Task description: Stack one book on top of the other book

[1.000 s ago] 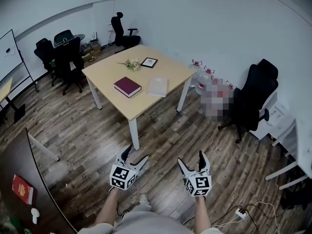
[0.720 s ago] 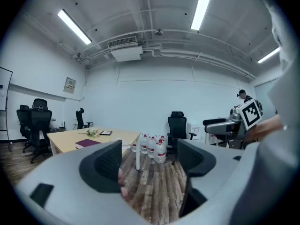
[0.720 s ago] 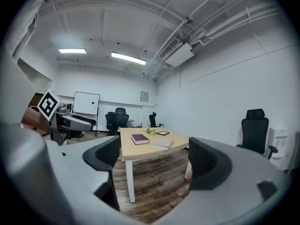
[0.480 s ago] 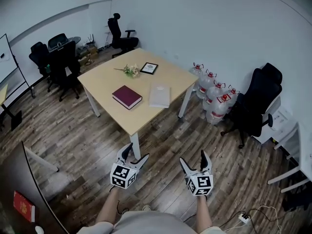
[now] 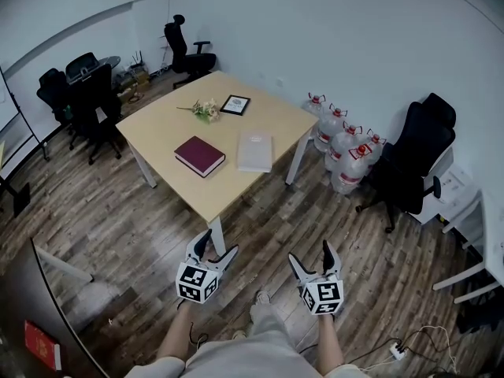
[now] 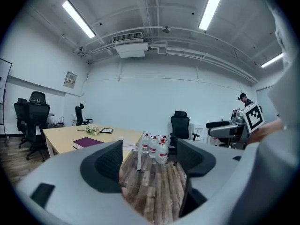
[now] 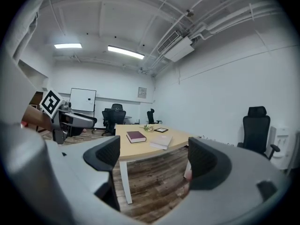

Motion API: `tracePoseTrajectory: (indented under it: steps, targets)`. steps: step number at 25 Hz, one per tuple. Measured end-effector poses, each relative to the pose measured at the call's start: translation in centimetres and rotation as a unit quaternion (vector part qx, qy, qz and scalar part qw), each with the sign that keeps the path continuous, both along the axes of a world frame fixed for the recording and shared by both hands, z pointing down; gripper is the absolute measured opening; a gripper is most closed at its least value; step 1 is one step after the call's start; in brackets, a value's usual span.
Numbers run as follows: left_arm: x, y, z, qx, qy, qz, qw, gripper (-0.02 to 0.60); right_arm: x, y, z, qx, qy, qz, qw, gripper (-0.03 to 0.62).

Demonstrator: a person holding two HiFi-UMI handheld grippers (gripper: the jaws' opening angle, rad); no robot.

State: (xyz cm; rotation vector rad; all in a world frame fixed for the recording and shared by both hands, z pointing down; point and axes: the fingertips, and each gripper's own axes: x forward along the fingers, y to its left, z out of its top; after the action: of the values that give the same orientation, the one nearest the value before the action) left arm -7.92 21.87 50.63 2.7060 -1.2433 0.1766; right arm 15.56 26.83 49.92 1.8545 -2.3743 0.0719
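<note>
- Several black office chairs [image 5: 85, 91] are standing at the far left of the room, on the wood floor [image 5: 126, 227].
- One pale wooden table [image 5: 169, 124] is standing right of them, well ahead of the person and out of reach of both grippers.
- One maroon book [image 5: 199, 156] is lying flat on the near left part of the tabletop; in the right gripper view it [image 7: 136, 136] is showing as the book farther from the camera.
- One left gripper [image 5: 219, 244] is hovering low over the floor in front of the person. Its jaws are standing spread apart with nothing between them. In its own view the left gripper [image 6: 150, 163] is showing only floorboards and the distant bottles in the gap.
- One pale book [image 5: 254, 152] is lying flat just beside the maroon one, on its right. The two are lying apart and not stacked.
- One right gripper [image 5: 309, 253] is hovering level with the left one, near it but apart. Its claw is also spread wide and gripping nothing. In its own view the right gripper [image 7: 154, 158] is framing a table leg and bare floor.
- Four water bottles [image 5: 342, 152] with red caps are standing in a cluster on the floor beside the table's right end.
- One more black office chair [image 5: 409, 164] is standing right of the bottles, near the wall.
</note>
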Motion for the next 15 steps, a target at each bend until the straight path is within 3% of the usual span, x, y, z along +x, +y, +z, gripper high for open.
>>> tracePoseTrajectory:
  steps: [15]
  targets:
    - [2.4,-9.3,0.8,-0.004,-0.017,-0.004,0.9998,0.36,1.0,-9.8,1.0,-0.003,-0.013,-0.022,1.0,0.439]
